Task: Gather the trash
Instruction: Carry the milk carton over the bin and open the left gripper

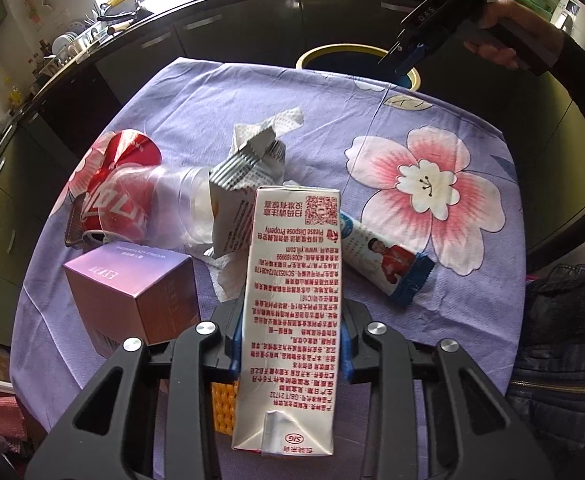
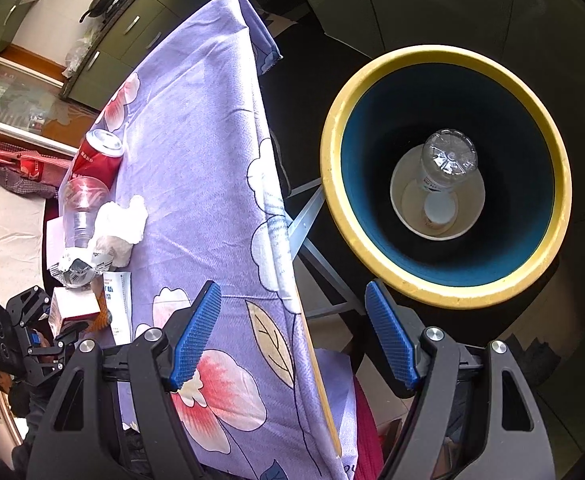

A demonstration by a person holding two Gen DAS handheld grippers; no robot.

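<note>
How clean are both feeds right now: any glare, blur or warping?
Left wrist view: sharp on the carton held in the left tongs, window glare top left, edges bowed. Right wrist view: sharp, bin interior dark, table edge curved by the fisheye.

The right gripper [image 2: 292, 336] hangs with jaws wide, nothing between them. At two o'clock sits the yellow-rimmed bin [image 2: 444, 292] (a clear bottle [image 2: 446, 164] and paper cup [image 2: 464, 220] inside); the flowered tablecloth [image 2: 196, 128] spreads toward ten.
</note>
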